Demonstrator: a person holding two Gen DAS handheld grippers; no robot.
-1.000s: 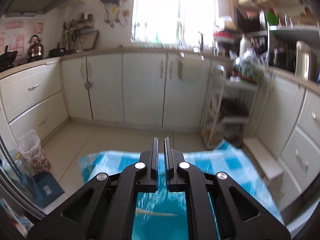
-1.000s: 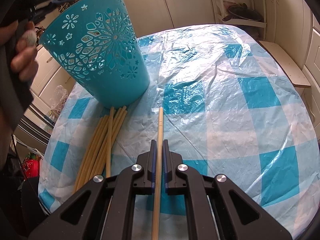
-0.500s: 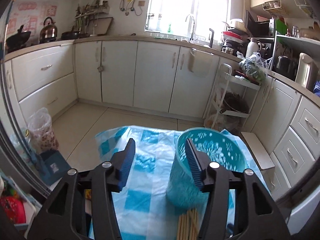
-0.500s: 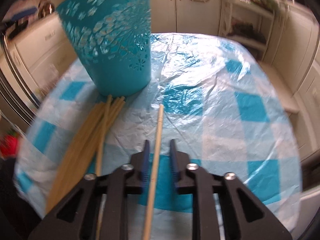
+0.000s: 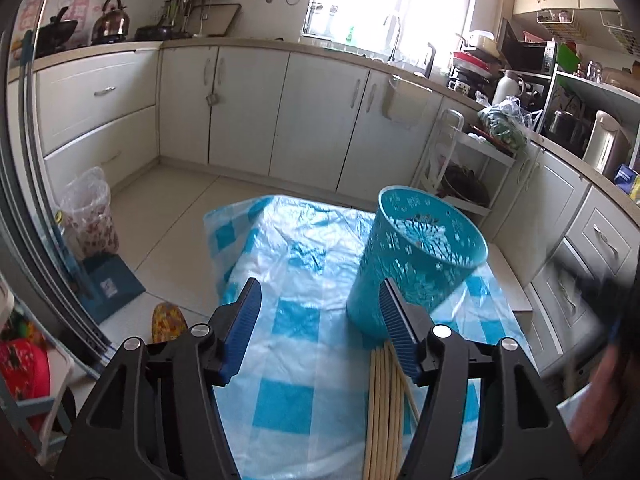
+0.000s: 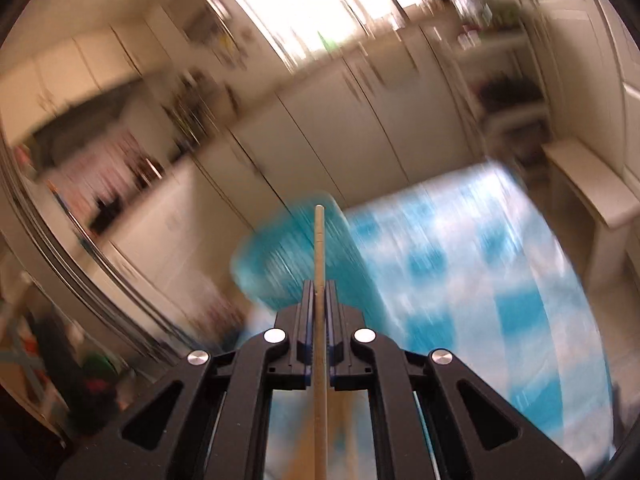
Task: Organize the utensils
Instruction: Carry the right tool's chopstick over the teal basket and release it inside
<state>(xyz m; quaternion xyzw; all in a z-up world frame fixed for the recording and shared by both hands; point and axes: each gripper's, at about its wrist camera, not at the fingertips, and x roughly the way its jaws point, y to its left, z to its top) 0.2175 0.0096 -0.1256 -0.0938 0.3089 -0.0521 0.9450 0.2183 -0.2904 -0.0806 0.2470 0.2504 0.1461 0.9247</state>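
A teal perforated basket (image 5: pixel 416 268) stands upright on the blue-and-white checked tablecloth (image 5: pixel 296 280). A bundle of wooden chopsticks (image 5: pixel 386 412) lies in front of the basket. My left gripper (image 5: pixel 320 320) is open and empty, above the cloth just left of the basket and the bundle. My right gripper (image 6: pixel 319 300) is shut on a single chopstick (image 6: pixel 319 248), lifted off the table, its tip over the blurred basket (image 6: pixel 288 264). The right wrist view is heavily motion-blurred.
Kitchen cabinets (image 5: pixel 280 112) run behind the table. A white shelf rack (image 5: pixel 464 160) stands at the right, a bagged bin (image 5: pixel 90 212) on the floor at the left. The person's hand (image 5: pixel 600 392) shows at the right edge.
My right gripper closed on the single chopstick and lifted it off the cloth, swinging up toward the basket. My left gripper opened wide and lowered beside the basket.
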